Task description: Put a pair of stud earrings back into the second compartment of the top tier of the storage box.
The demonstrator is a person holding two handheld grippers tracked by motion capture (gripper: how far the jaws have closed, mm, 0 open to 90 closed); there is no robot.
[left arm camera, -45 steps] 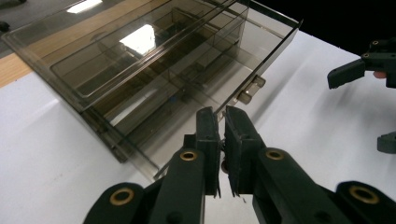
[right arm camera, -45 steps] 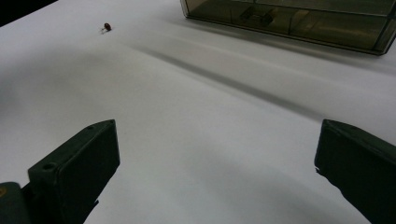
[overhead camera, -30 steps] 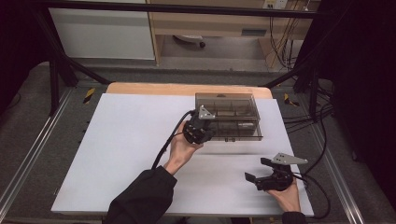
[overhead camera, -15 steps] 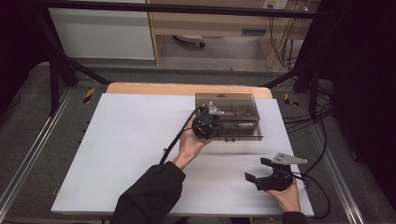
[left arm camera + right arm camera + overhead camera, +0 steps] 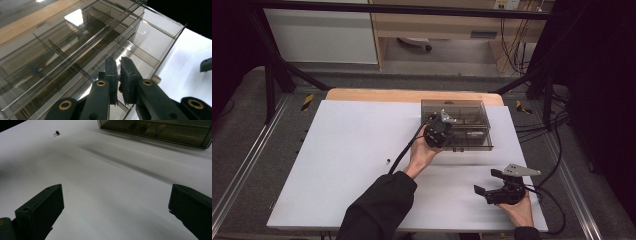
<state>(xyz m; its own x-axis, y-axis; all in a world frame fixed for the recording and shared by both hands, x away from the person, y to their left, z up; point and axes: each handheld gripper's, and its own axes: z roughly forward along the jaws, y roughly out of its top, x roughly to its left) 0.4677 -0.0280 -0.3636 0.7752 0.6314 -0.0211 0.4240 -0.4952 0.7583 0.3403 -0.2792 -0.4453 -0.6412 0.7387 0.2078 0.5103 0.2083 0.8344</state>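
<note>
High view: the white surface (image 5: pixel 352 150) spans most of the scene, and a smoky clear box (image 5: pixel 462 120) sits at its far right part, well apart from the near edge. Since a second ago the left hand-held gripper (image 5: pixel 438 134) has moved right and farther along the surface, from the box's left near corner to over its near left part; the right hand-held gripper (image 5: pixel 492 187) and the box have kept their places.

Thin clear walls divide the box (image 5: pixel 75 50) into long compartments. Seen through the tinted plastic from the left gripper view, there are two tiny blue specks inside, one far left and one nearer the middle; what they are is too small to tell. The right gripper view shows a dark shape behind the box's (image 5: pixel 160 131) near wall, unclear through the tint.

The left hand-held gripper (image 5: pixel 119 81) stands with its jaws nearly together, a narrow slit between them, right against the box's top; something small and dark seems to sit low in the slit, but I cannot tell whether it is gripped. The right hand-held gripper (image 5: pixel 116 215) rests at the near right of the surface with its jaws spread wide, holding nothing.

A small dark bead (image 5: pixel 388 160) lies alone on the surface, left of the left arm; in the right gripper view it looks reddish-brown (image 5: pixel 57 132).
</note>
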